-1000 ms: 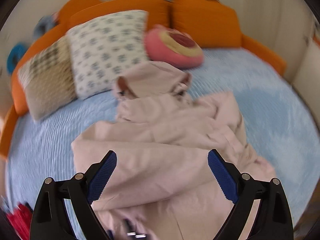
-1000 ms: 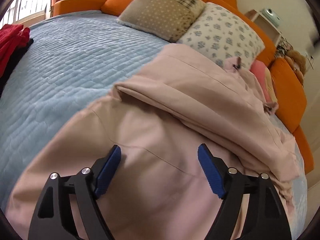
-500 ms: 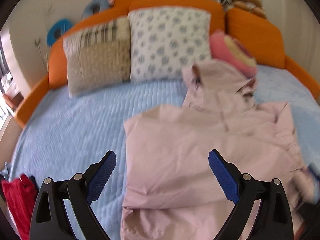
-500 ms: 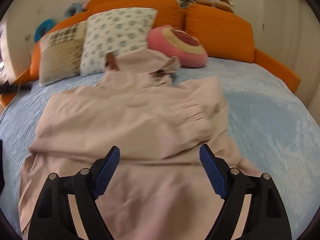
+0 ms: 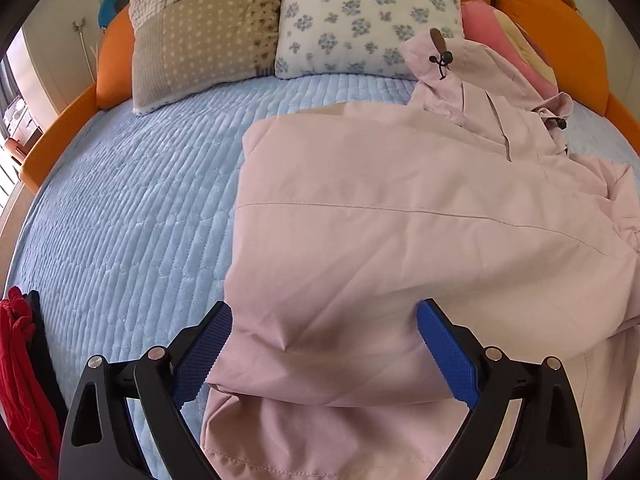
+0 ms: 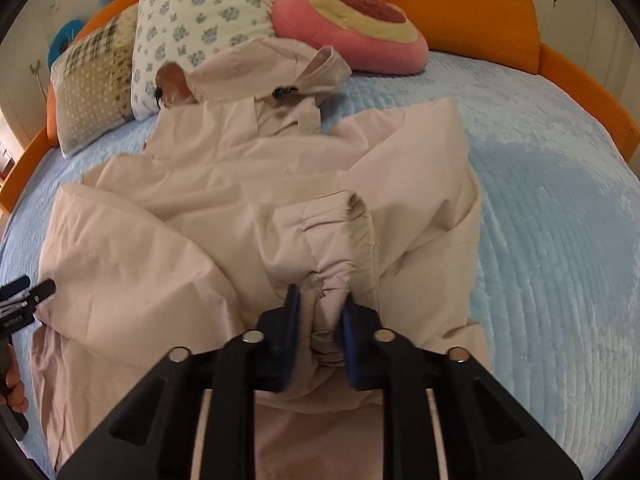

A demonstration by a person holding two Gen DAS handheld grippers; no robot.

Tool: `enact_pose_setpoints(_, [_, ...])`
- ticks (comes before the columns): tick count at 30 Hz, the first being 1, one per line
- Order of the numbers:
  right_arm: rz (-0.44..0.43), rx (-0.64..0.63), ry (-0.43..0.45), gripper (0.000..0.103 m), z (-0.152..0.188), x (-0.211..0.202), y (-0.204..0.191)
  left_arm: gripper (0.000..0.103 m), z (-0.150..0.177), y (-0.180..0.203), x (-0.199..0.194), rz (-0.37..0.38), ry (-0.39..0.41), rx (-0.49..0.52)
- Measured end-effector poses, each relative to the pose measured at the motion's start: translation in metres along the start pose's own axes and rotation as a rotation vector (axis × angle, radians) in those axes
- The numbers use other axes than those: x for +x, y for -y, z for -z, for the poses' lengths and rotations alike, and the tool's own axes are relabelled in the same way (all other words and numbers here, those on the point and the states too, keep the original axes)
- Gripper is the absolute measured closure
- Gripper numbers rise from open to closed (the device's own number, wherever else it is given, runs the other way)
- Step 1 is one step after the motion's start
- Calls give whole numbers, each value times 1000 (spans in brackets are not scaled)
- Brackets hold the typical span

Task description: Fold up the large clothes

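A pink jacket point(image 6: 224, 208) lies spread across the middle of the blue bed point(image 6: 560, 240), its hood point(image 6: 264, 68) toward the pillows point(image 6: 192, 20) at the head edge. One sleeve is folded over the body, and its gathered cuff point(image 6: 340, 236) rises toward the foot of the bed.

The right gripper point(image 6: 318, 320) has that cuff between its blue pads point(image 6: 290, 320); the jaws are closing, and the bunched fabric is already pinched tight between them.

The left gripper point(image 5: 320, 356) hangs over the jacket's left side near the foot edge, its jaws wide apart. Its pads point(image 5: 448, 352) straddle a puffed fold of fabric without squeezing it. In the right wrist view this gripper shows at the far left, beside the jacket's edge, with a hand point(image 6: 12, 376) behind it.

A red garment point(image 5: 20, 380) lies at the bed's left foot corner. A pink round cushion point(image 6: 352, 28) rests against the orange headboard point(image 6: 452, 4).
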State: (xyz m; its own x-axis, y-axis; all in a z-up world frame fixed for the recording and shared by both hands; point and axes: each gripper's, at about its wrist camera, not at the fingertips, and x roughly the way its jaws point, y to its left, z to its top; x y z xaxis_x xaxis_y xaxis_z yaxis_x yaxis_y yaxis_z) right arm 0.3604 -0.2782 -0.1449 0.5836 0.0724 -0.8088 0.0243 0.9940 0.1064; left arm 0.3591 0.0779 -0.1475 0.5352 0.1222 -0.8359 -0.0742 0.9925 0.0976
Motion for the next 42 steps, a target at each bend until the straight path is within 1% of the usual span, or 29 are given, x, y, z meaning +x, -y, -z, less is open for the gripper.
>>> enact_pose_setpoints(2, [7, 25, 65, 88, -8, -18, 6, 8, -1, -1, -6, -15, 24, 10])
enact_pose_setpoints(5, [9, 53, 128, 88, -21, -41, 19, 8, -6, 0, -19, -24, 67, 20])
enact_pose_setpoints(8, [34, 71, 155, 88, -32, -55, 35, 8, -11, 4, -21, -37, 77, 37])
enact_pose_setpoints(11, [55, 67, 126, 88, -33, -47, 47, 8, -12, 8, -3, -30, 31, 34])
enact_pose_setpoints(14, [70, 64, 78, 88, -24, -24, 54, 8, -7, 11, 21, -32, -20, 26])
enact_pose_setpoints(16, [80, 76, 52, 88, -15, -6, 58, 8, -4, 12, 34, -28, -33, 15])
enact_pose_setpoints(19, [96, 83, 0, 81, 1, 26, 61, 4, -1, 11, 45, -22, -39, -3])
enact_pose_setpoints(21, [132, 34, 19, 75, 8, 30, 55, 4, 0, 12, 43, -31, -31, 3])
enact_pose_setpoints(22, [154, 14, 30, 65, 9, 28, 52, 4, 0, 13, 39, -38, -24, 12])
enact_pose_setpoints(23, [184, 4, 33, 49, 10, 24, 51, 4, -1, 12, 37, -43, -18, 17])
enact_pose_setpoints(25, [204, 4, 42, 27, 9, 14, 54, 4, 0, 10, 21, -63, 14, 35])
enact_pose_setpoints(29, [185, -2, 117, 28, 6, -23, 64, 4, -12, 4, -15, -82, 105, 55])
enact_pose_setpoints(32, [177, -29, 192, 28, -3, -42, 57, 3, -31, 3, -29, -75, 138, 49])
enact_pose_setpoints(34, [160, -35, 217, 29, -15, -46, 52, 3, -50, 5, -28, -87, 146, 57])
enact_pose_setpoints(36, [162, -27, 199, 28, -33, -43, 46, 3, -66, 10, -19, -100, 133, 68])
enact_pose_setpoints(37, [160, -19, 204, 28, -37, -43, 45, 3, -73, 12, -13, -108, 128, 72])
enact_pose_setpoints(39, [124, 1, 225, 30, -47, -41, 46, 3, -84, 16, 3, -128, 118, 85])
enact_pose_setpoints(40, [102, 9, 222, 46, -51, -36, 46, 3, -87, 17, 12, -138, 110, 85])
enact_pose_setpoints(41, [79, 11, 197, 65, -53, -27, 46, 4, -90, 17, 20, -138, 101, 84])
enact_pose_setpoints(42, [63, 12, 168, 69, -54, -18, 46, 4, -92, 16, 30, -133, 83, 79])
